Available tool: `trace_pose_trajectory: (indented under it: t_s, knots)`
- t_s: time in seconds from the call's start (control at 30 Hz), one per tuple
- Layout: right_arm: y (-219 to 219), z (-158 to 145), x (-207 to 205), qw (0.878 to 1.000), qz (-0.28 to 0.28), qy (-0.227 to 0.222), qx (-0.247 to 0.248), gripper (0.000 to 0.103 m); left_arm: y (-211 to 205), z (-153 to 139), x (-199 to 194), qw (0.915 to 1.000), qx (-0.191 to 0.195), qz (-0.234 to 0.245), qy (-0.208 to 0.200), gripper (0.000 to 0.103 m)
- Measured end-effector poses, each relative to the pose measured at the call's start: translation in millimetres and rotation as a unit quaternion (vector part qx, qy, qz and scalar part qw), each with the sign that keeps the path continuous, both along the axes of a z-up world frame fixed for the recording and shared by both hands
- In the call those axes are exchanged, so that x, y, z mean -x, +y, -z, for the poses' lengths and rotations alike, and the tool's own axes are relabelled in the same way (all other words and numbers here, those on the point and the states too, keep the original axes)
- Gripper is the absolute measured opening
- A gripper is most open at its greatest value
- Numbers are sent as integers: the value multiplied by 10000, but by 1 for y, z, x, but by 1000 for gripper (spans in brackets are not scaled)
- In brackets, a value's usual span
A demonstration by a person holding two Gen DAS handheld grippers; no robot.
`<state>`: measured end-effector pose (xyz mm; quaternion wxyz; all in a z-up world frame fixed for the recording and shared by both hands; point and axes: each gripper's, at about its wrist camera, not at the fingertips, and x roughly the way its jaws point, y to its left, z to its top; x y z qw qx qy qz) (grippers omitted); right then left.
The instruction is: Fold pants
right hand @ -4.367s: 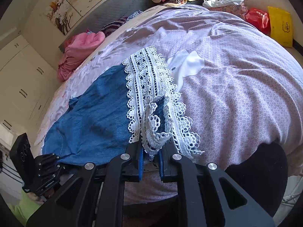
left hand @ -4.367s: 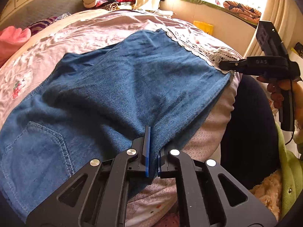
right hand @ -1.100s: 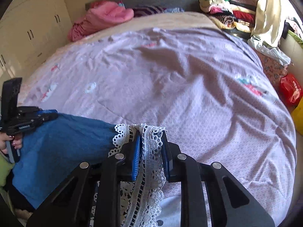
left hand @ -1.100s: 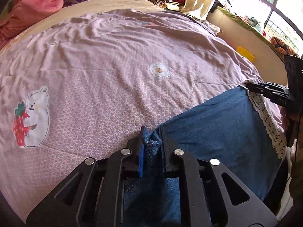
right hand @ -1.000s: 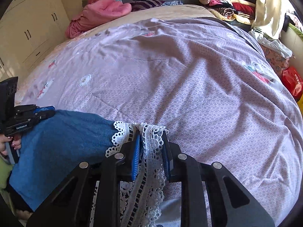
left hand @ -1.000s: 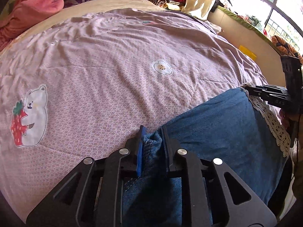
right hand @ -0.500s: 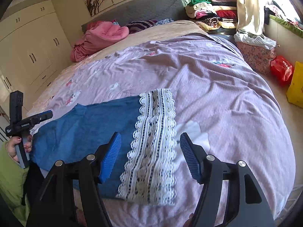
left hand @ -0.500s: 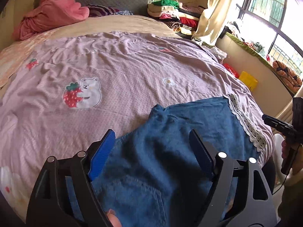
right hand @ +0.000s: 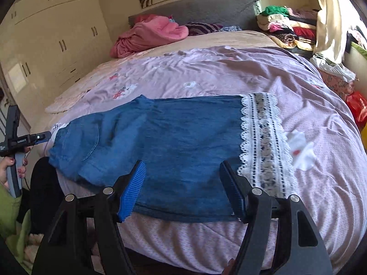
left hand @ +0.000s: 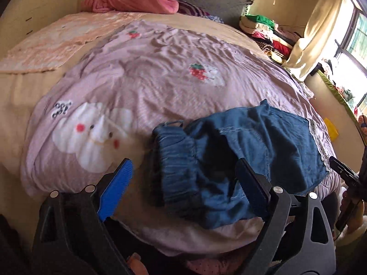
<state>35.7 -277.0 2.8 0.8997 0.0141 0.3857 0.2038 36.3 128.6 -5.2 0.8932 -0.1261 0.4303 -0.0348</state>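
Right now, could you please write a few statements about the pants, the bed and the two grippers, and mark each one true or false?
1. The denim pants lie on the lilac bedspread. True.
2. The right gripper is clamped on the lace hem. False: its jaws stand apart with nothing gripped.
3. The left gripper pinches the waistband. False: its jaws are opening, gripping nothing.
4. A pink blanket lies by the headboard. True.
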Motion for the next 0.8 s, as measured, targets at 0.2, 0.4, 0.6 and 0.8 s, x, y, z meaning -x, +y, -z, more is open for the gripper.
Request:
trace_pose_trajectory:
  t_s: [0.2,0.4,0.6,0.8]
  knots:
    - [11,26,-15,9991,55,379,174,66,-14,35,-10,9981,406,113,441,82]
    - [10,38,-9,9978,2,481,449,66,-14,30,-21,9994,86,36,330,36]
    - [16,46,-6,9958,-61,504,762,67,-4,18,-20,9980,-562,155,252,34]
    - [13,48,-4,9960,-57,510,727,68,-5,45,-24,9976,-612,127,285,52]
